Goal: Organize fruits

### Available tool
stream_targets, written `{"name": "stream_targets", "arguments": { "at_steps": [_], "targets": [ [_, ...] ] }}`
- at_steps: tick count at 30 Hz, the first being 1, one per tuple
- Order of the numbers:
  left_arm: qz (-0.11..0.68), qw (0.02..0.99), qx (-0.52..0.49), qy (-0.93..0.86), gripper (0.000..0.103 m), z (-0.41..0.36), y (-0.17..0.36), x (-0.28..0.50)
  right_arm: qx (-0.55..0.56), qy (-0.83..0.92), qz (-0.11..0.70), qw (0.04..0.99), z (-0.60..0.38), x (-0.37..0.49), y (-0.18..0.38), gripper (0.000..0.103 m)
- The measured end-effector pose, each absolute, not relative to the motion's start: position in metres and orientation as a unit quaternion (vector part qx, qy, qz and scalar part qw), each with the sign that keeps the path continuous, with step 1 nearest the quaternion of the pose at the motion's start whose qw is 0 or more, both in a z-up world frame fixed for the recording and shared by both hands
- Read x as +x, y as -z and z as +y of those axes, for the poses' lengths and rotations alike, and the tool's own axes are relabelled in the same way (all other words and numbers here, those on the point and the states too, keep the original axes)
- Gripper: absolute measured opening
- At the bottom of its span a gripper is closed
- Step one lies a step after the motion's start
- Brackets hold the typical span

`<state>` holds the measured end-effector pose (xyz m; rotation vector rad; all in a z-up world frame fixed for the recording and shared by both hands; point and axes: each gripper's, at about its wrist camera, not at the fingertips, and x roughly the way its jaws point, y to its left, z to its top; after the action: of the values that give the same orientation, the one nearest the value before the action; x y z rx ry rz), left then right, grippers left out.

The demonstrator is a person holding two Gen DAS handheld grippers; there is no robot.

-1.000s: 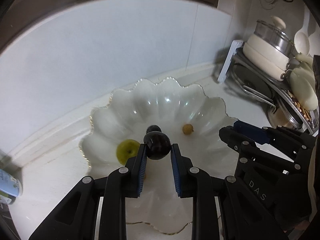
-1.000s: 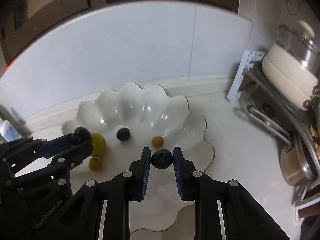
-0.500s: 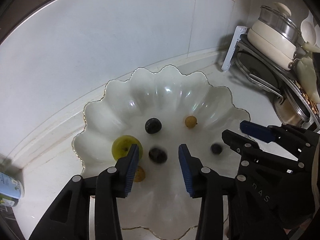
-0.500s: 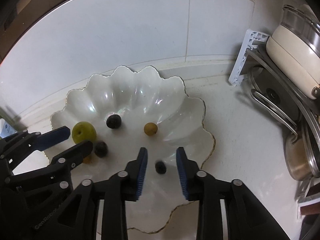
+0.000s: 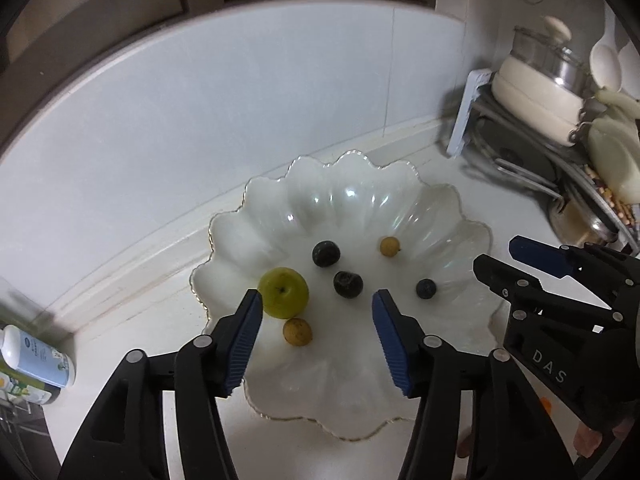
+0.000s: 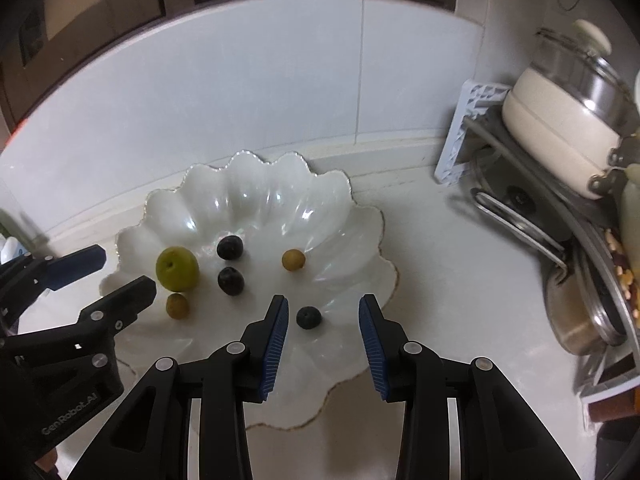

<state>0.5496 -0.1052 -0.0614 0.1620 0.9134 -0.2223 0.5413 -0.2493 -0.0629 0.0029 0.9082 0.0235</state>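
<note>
White and glossy, the scalloped plate [image 5: 360, 208] with its thin gilt rim sat on the pale table [image 6: 460, 280] at frame centre, its near edge cut off behind black fingers. At left the left gripper [image 5: 318, 334] stood spread wide, holding nothing. Round fruit, showing no long axis, lay loose in the plate: a green apple [image 5: 283, 292], two tan longans, dark plums, a blueberry [image 6: 309, 317]. The right gripper [image 6: 323, 338] gaped empty too. The pots at right were blurred.

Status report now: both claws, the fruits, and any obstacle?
Left claw open, empty. Right claw open, empty. Six fruits in the scalloped dish, blueberry nearest right claw. Nothing blocks the dish.
</note>
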Motion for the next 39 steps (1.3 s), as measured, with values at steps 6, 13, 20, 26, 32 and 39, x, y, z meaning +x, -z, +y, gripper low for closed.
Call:
{"name": "stream_targets", "arguments": {
  "at_steps": [6, 13, 20, 26, 32, 39],
  "targets": [
    [0.401, 0.908, 0.076, 0.099, 0.063, -0.102, 0.036, 0.526, 0.008, -0.01, 0.415, 0.91, -0.253, 0.516, 0.043, 0.038],
    [0.376, 0.918, 0.065, 0.106, 0.064, -0.099, 0.018, 0.5, 0.008, -0.007, 0.386, 0.923, -0.256, 0.487, 0.022, 0.038],
    [0.347, 0.928, 0.062, 0.119, 0.072, -0.102, 0.0, 0.469, 0.009, -0.004, 0.356, 0.934, -0.258, 0.456, 0.004, 0.038],
    [0.325, 0.936, 0.064, 0.122, 0.074, -0.104, -0.012, 0.443, 0.015, -0.004, 0.34, 0.94, -0.263, 0.428, -0.004, 0.038],
    [0.299, 0.943, 0.074, 0.122, 0.08, -0.109, -0.02, 0.414, 0.016, 0.0, 0.325, 0.946, -0.266, 0.403, -0.009, 0.038],
    [0.299, 0.944, 0.054, 0.128, 0.082, -0.108, -0.018, 0.389, 0.019, 0.002, 0.311, 0.95, -0.268, 0.373, -0.011, 0.038]
  ]
}}
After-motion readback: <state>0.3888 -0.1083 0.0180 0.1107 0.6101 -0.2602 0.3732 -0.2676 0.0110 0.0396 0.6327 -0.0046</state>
